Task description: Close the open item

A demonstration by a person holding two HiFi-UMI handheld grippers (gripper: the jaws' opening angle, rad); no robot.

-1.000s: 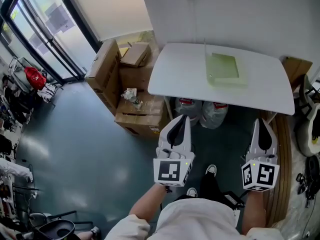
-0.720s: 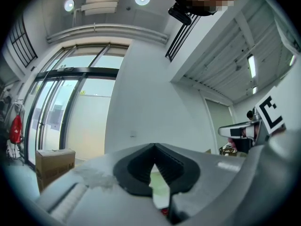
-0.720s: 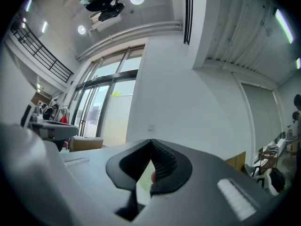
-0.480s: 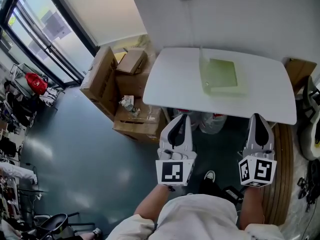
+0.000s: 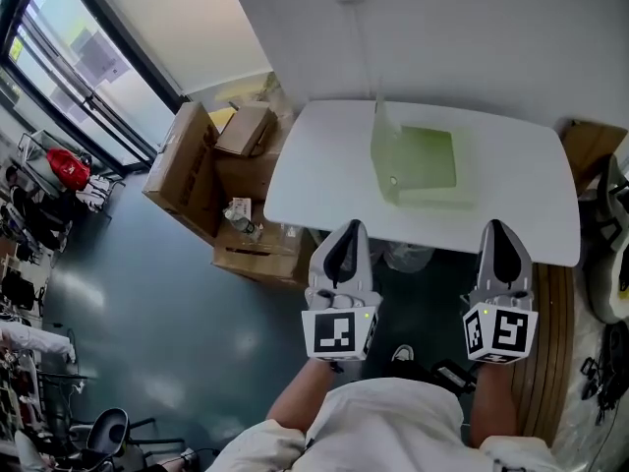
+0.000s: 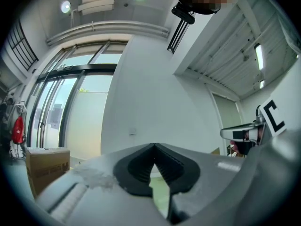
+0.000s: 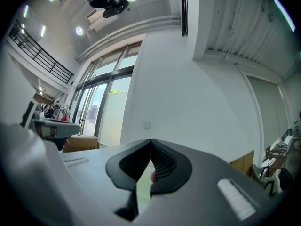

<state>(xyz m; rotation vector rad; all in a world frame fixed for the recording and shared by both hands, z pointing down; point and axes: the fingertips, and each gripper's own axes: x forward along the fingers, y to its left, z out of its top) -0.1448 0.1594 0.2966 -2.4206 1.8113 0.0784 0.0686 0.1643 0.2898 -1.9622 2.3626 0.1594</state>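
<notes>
The green box (image 5: 425,170) sat open around the middle of the white desk (image 5: 516,200), a little nearer the far edge than the near one; its clear lid (image 5: 378,144) stood upright along the box's left side; nothing touched it.

The left gripper (image 5: 346,232) and the right gripper (image 5: 496,228) were held side by side, well apart, both pointing toward the desk; in the head view the left tip lay just at the near edge and the right tip overlapped it; each gripper view showed the jaws pressed together at the tips with nothing pinched, only a sliver of pale green visible beyond through the slot lower down; both were clear of the box.

A second earlier the same tips had shown over the dark floor, short of the near edge, with two jugs in sight under the desk; by now the desk had drawn closer and filled more of the view, the jugs had mostly slipped out of sight beneath it, and the lid read taller against the wall; the box kept its place on the desk, and the jaws in the head view looked unchanged.

Off the left edge of the desk, cardboard boxes (image 5: 187,165) were stacked on the floor; glass doors (image 5: 69,67) ran beyond them.
</notes>
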